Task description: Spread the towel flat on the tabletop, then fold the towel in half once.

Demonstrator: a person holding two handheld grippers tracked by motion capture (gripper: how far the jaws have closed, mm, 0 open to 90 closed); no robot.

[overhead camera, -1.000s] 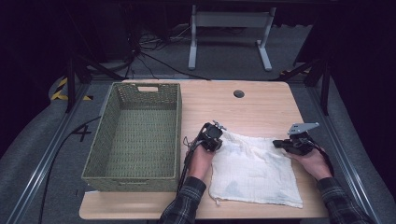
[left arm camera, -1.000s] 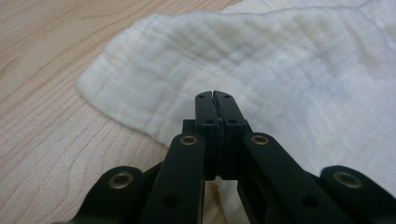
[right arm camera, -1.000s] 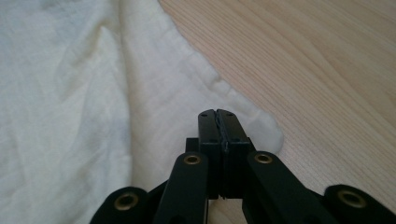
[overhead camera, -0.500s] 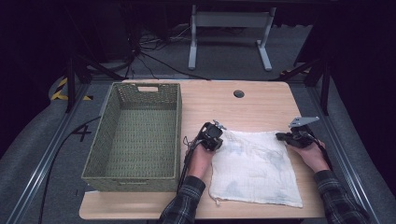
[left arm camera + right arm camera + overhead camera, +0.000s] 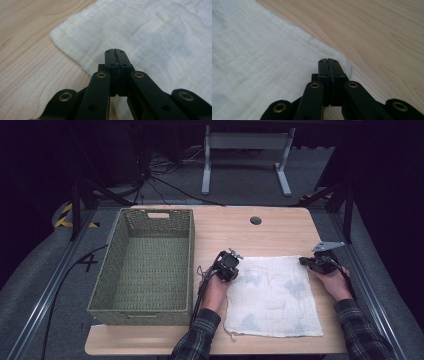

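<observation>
Both tools closed tight, nothing visibly pinched: left gripper [image 5: 234, 265] at far left corner of the white, square, crinkled muslin cloth [image 5: 272, 295], right gripper [image 5: 306, 262] at far right corner. Cloth lies flat on the pale wooden table [image 5: 280, 230], beside the green woven rectangular basket [image 5: 116, 270]. Judgement: spread each pair of jaws, bite each corner hem squarely, lift together, keep the edge taut.

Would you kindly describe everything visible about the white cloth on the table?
The white cloth is a thin, woven, roughly square sheet with faint bluish patches, lying flat on the wooden table right of the green basket. The left gripper and right gripper, both shut, sit at its two far corners; whether they pinch fabric is unclear.
</observation>
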